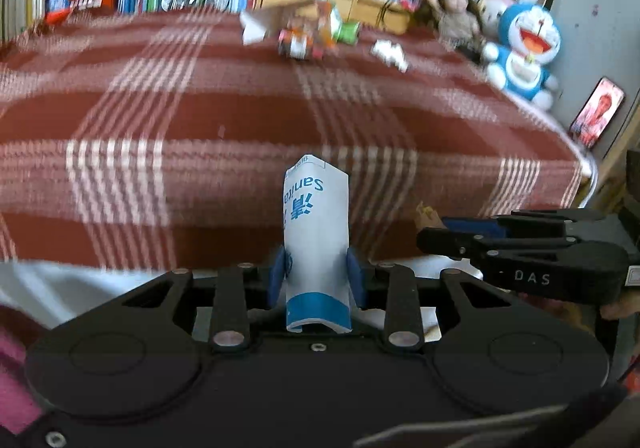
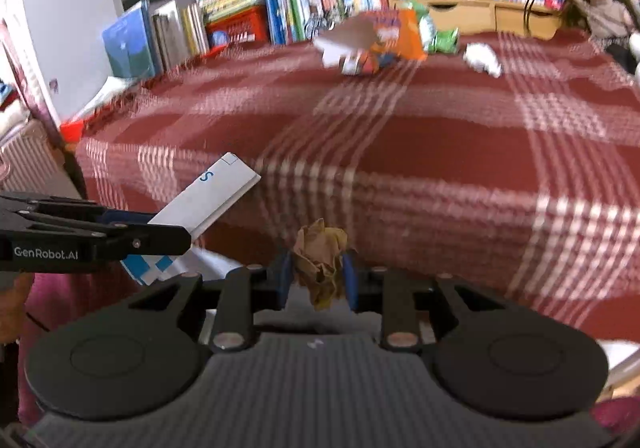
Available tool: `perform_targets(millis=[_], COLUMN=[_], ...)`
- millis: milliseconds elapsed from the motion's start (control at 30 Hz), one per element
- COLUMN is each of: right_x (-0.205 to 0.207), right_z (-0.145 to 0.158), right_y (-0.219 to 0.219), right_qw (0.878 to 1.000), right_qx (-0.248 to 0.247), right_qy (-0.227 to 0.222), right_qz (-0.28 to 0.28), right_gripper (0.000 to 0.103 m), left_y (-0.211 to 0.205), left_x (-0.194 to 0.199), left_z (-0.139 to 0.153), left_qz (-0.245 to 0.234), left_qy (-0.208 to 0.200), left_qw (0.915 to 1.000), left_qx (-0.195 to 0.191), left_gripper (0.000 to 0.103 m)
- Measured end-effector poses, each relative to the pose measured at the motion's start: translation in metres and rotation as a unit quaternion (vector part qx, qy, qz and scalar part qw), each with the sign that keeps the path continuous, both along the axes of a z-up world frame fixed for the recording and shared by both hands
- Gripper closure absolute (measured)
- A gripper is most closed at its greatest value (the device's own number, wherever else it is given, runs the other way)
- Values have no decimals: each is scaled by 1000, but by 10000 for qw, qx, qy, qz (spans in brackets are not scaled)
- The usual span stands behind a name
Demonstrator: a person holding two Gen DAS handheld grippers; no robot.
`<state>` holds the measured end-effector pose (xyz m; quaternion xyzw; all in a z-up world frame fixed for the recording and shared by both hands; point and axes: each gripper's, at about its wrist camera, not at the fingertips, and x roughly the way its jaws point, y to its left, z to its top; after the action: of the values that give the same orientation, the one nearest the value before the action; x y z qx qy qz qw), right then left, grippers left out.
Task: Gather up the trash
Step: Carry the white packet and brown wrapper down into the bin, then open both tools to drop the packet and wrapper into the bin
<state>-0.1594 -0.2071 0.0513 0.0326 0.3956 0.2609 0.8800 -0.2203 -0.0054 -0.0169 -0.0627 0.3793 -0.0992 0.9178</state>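
— Books line the back of the red plaid table (image 1: 160, 119); more trash (image 2: 376, 43) lies piled at its far edge.
— Left gripper (image 1: 316, 274) clamps the white carton (image 1: 316, 232), right gripper (image 2: 318, 276) pinches crumpled brown paper (image 2: 320, 260).
— Best keep both squeezes firm and carry them level to the bin.

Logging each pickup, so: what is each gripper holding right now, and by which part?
Left gripper clamps a white-and-blue paper packet near its lower end. Right gripper pinches a crumpled brown paper ball by its sides.
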Motion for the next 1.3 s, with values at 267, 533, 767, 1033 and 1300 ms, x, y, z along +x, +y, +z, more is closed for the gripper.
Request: perform_targets(millis=[267,533,767,1033,1300], right_x=[-16,-24,-25,-23,-23], right_z=[-54,-87,-97,-98,-97], right_y=[16,21,21,23,23], right_qw=[9955,9895,9869,9868,9872], right_qx=[-256,-464,-479,-475,-471], right_qy=[906,1364,1540,1548,1521], right_qz=[142,149,78,76,75], right_gripper=[70,70,66,49,44], left_y=[-2,-7,-12,-14,-15], left_x=[-7,-7,-3,-1,0], left_z=[-51,-86,-97,-97,-97], left_qz=[-20,-31,-42,-53,-23], left_qy=[1010,1636,1822,1900,1873], left_qw=[9946,9859,9824,9807,9811], left_qx=[258,338,416,469,488], left_gripper=[72,71,66,57,47])
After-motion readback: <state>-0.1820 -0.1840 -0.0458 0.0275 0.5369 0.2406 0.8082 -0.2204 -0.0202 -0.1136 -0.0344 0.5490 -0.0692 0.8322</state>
